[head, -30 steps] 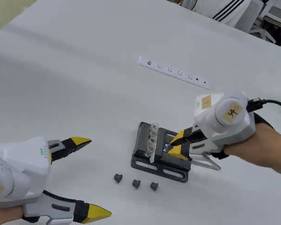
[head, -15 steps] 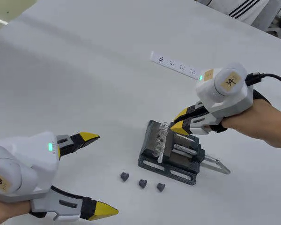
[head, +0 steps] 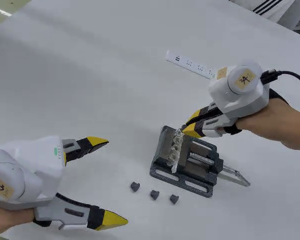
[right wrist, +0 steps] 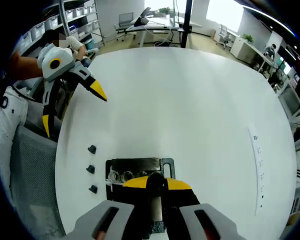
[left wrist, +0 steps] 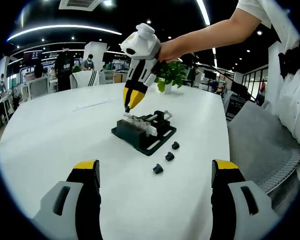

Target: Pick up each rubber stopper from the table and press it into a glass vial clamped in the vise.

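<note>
A black vise clamps a row of clear glass vials on the white table. My right gripper hovers just over the far end of that row, shut on a dark rubber stopper whose tip pokes out below the yellow tips. Three loose stoppers lie in a line on the table in front of the vise, also seen as stoppers left of the vise. My left gripper is open at the lower left, well short of the stoppers, with nothing between its jaws.
A white power strip lies on the table beyond the vise. The vise's screw handle sticks out to the right. A grey chair stands at the table's edge, and a cable trails from the right gripper.
My right gripper moved from beside the vise's screw side up to the far end of the vial row. The left gripper stayed open at the lower left. The head camera shifted.
</note>
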`<state>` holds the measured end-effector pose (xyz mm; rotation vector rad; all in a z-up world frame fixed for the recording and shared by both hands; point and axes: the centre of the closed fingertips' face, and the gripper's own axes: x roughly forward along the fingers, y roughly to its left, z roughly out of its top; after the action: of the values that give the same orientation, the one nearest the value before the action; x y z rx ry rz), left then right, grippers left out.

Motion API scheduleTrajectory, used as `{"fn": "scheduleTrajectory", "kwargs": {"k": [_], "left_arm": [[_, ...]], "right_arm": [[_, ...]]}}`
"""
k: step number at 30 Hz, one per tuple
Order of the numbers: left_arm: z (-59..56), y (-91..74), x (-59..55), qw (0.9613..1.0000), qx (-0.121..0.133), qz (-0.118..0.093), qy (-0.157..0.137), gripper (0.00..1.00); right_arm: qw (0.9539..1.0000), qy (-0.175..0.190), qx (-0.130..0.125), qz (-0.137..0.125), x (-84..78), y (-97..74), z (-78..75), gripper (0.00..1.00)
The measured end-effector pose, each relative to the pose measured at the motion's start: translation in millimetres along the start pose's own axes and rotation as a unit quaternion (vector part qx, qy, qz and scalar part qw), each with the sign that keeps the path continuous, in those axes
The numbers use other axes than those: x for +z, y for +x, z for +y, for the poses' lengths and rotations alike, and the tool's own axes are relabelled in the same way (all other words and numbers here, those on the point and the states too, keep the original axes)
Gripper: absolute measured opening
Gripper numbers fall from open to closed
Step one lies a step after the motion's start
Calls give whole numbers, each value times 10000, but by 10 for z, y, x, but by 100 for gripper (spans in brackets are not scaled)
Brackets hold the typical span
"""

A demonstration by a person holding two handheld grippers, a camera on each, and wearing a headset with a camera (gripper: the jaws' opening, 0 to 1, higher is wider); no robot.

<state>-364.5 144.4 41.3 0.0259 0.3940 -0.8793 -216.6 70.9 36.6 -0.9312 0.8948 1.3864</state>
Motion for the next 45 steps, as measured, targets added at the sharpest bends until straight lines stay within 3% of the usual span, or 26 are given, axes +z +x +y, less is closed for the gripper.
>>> {"fn": "scheduleTrajectory", "kwargs": {"k": [12,31,45], "left_arm": [[30,14,3,10000,2,-20,-18,92],[48,25,0,10000,8,-43,-46,92],[89,33,19,9999,40,-71,-73,92]], "right_arm": [[10000,-32,64,68,-10,56,-16,6],[9989,-225,117,383,-20,66,-24,6],[9985,-117,190,509,-23,75,-33,6]]}}
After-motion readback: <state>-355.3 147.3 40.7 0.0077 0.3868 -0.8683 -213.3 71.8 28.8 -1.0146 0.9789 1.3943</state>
